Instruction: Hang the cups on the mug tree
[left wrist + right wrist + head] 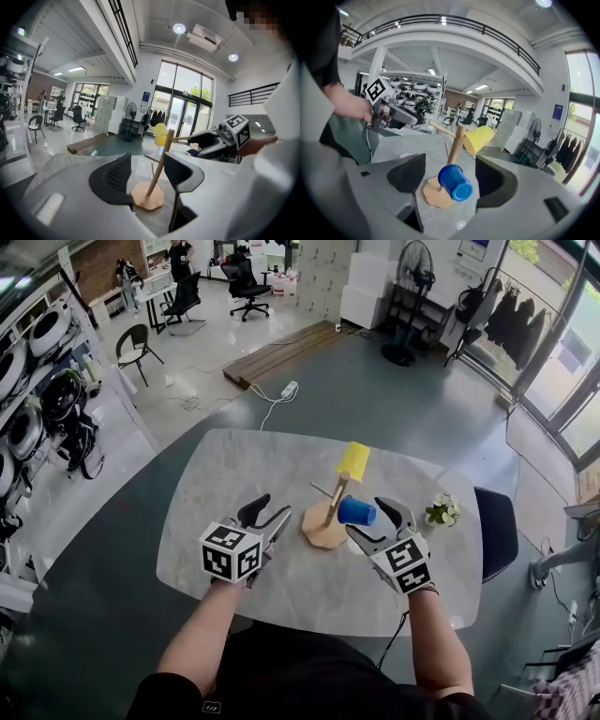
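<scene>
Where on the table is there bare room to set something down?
Bare: the table's far-left part, beyond the left tool, and the near strip this side of the mug tree. Crowded: the middle around the right tool, and flowers by the right edge.

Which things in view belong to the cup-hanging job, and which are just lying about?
Job: mug tree; yellow cup and blue cup, both on its pegs; left gripper and right gripper, both open.
Lying about: small flowering plant; power strip; standing fan; office chair.
</scene>
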A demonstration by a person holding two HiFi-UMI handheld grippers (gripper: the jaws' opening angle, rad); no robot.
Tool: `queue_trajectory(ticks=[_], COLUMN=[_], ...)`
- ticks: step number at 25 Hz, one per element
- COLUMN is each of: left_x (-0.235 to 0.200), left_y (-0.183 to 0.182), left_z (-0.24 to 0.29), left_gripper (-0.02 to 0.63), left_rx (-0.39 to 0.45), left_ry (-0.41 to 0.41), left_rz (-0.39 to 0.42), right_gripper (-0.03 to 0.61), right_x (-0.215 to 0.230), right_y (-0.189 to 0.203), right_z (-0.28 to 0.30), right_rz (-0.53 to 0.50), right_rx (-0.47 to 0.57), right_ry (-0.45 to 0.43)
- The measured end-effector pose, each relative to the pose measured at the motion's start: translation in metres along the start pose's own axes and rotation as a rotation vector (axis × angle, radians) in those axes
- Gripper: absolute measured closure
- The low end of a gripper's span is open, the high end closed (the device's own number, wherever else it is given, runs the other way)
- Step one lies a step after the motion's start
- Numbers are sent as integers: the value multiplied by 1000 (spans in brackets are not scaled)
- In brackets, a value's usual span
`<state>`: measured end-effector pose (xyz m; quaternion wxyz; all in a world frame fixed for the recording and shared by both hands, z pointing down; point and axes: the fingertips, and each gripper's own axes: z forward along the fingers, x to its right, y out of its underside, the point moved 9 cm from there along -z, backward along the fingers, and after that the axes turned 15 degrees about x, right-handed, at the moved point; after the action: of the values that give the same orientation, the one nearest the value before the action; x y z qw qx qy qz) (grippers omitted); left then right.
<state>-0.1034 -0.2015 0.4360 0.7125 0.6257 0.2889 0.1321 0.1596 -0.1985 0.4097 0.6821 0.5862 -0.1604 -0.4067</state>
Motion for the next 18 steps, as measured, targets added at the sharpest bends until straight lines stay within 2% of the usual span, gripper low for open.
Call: queue_trajectory(ticks=[8, 11, 14, 18], left_x=[40, 45, 42, 28], left_y=[-19, -25, -31, -38], left_z=[-12, -20, -28, -41], left_gripper=[390, 390, 390, 390], left_rx=[52, 69, 88, 124], left_ry=[-17, -10, 6, 15], left_rz=[97, 115, 127, 144], right_gripper=[253, 348, 405, 543], right_x=[-4, -15, -29, -47], right_y=[4, 8, 11, 9], right_z=[-39, -42, -45, -45], right_rz=[162, 205, 258, 344], right_rx=[171, 201, 225, 279], right_ry=[14, 37, 60, 81])
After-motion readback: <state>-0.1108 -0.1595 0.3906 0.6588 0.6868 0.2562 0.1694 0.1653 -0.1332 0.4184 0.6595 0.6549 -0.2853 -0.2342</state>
